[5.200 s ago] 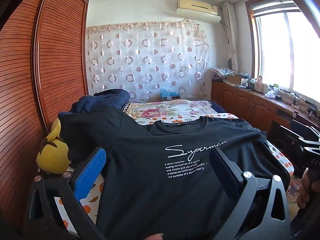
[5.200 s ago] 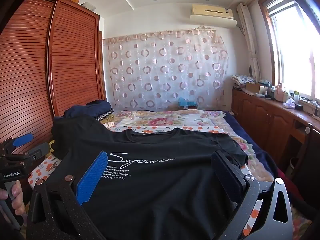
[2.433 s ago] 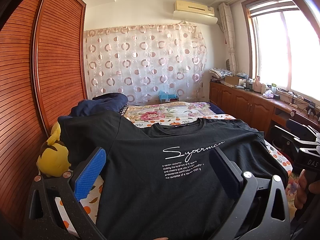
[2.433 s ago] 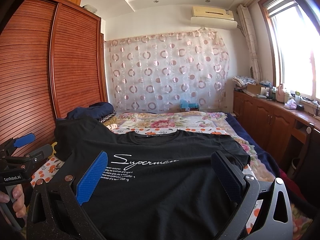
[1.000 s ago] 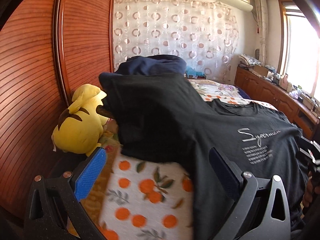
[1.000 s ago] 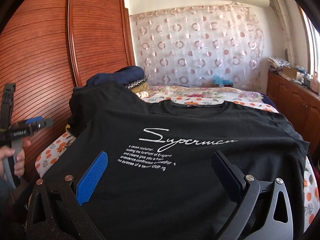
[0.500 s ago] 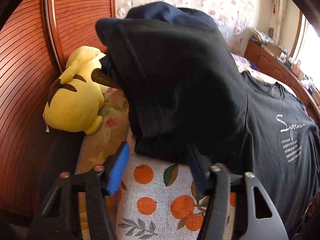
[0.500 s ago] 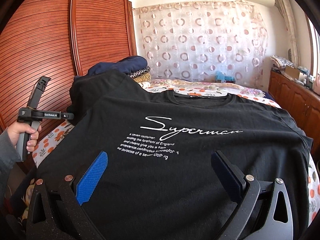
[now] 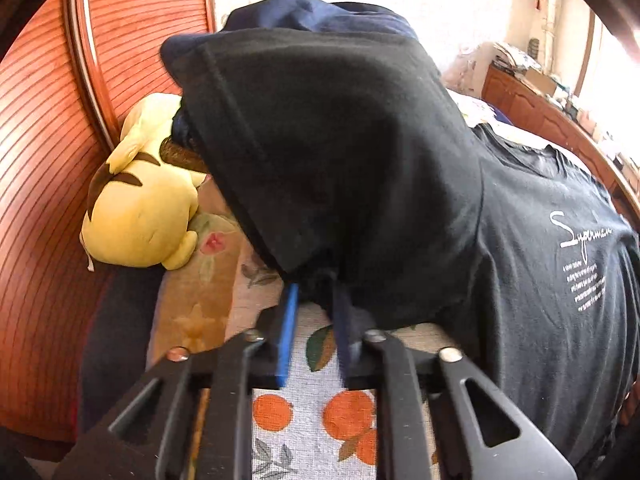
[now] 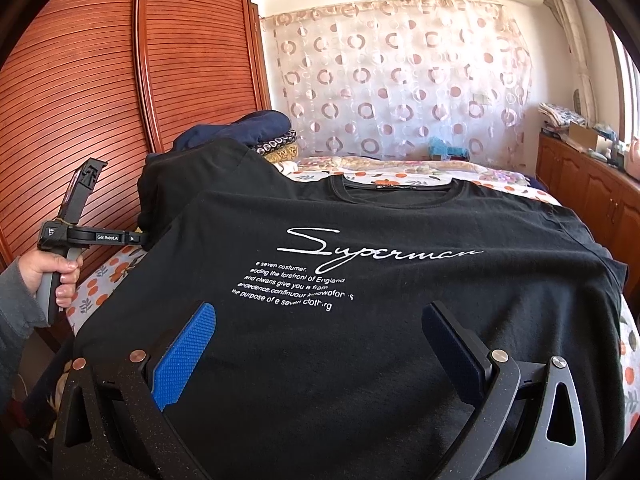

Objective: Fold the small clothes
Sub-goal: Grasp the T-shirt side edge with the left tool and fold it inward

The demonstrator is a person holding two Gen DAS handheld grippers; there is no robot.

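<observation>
A black T-shirt (image 10: 400, 320) with white "Superman" lettering lies spread face up on the bed; it also shows in the left wrist view (image 9: 540, 280). Its left sleeve (image 9: 328, 152) drapes over a pile of clothes. My left gripper (image 9: 314, 280) has closed on the lower hem of that sleeve; its fingertips are buried in the fabric. In the right wrist view the left gripper (image 10: 136, 238) is at the shirt's left edge. My right gripper (image 10: 320, 340) is open and empty, hovering over the shirt's lower part.
A yellow plush toy (image 9: 140, 208) lies against the wooden wardrobe (image 9: 48, 160) left of the sleeve. A dark blue garment pile (image 10: 240, 130) sits under the sleeve. The bedsheet (image 9: 312, 408) has an orange-fruit print. A wooden cabinet (image 10: 592, 184) runs along the right wall.
My left gripper swung left to the sleeve, moved in and closed on its hem. My right gripper moved forward and lower over the shirt, staying open.
</observation>
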